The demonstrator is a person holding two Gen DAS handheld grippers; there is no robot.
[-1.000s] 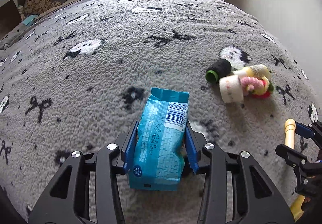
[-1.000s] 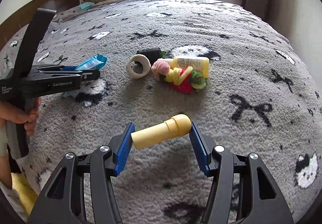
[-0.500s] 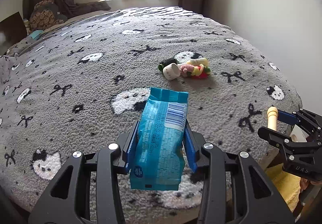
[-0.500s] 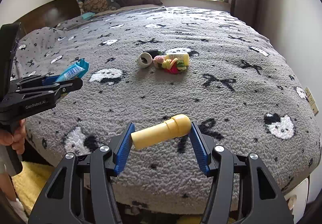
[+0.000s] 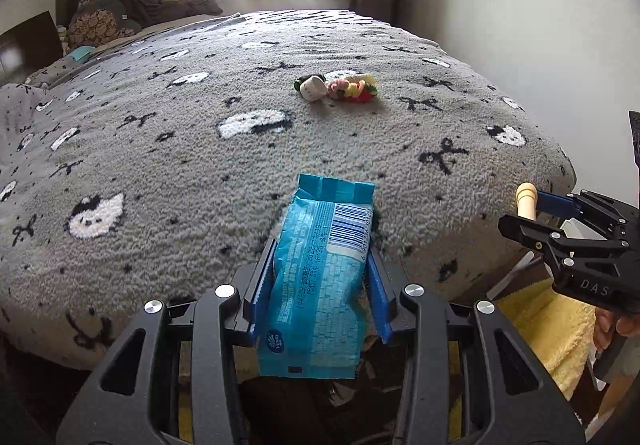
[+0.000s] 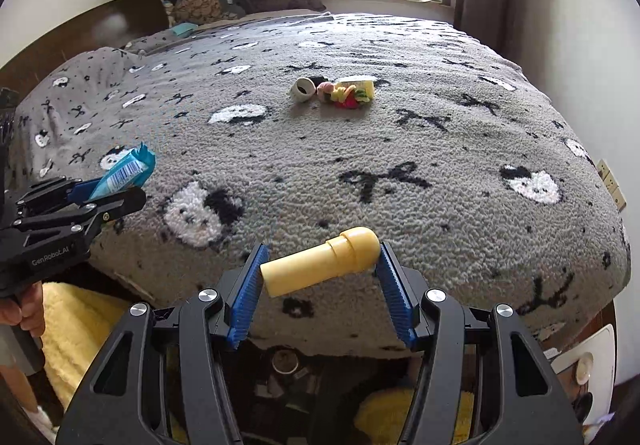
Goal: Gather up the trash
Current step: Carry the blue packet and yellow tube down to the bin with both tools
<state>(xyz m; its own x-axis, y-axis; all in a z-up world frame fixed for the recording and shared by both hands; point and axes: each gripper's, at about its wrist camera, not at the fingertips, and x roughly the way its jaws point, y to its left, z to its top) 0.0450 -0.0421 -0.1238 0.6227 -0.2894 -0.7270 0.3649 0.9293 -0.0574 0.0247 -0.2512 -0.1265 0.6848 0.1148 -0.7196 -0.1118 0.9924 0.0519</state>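
Note:
My left gripper (image 5: pixel 320 265) is shut on a blue snack wrapper (image 5: pixel 320 285), its blue pads pressed against both sides. It hangs off the near edge of the bed, over the floor. In the right wrist view the same wrapper (image 6: pixel 124 173) sticks out of that left gripper (image 6: pixel 116 191) at the left. My right gripper (image 6: pixel 322 259) is shut on a pale yellow tube (image 6: pixel 320 265), held crosswise between the pads; the tube (image 5: pixel 526 199) also shows at the right of the left wrist view. More litter remains mid-bed: a white tape roll (image 6: pixel 302 90) and a colourful bundle (image 6: pixel 348 95).
The grey fleece blanket (image 6: pixel 400 165) with cat and bow prints covers the bed. A yellow rug (image 5: pixel 552 329) lies on the floor below the bed edge. Dark floor clutter (image 6: pixel 288 365) shows beneath my right gripper. A hand (image 6: pixel 22 313) grips the left tool's handle. Pillows and a window lie beyond.
Both grippers have pulled back from the middle of the bed past its near edge, still holding the wrapper and the tube. The remaining litter now looks far off.

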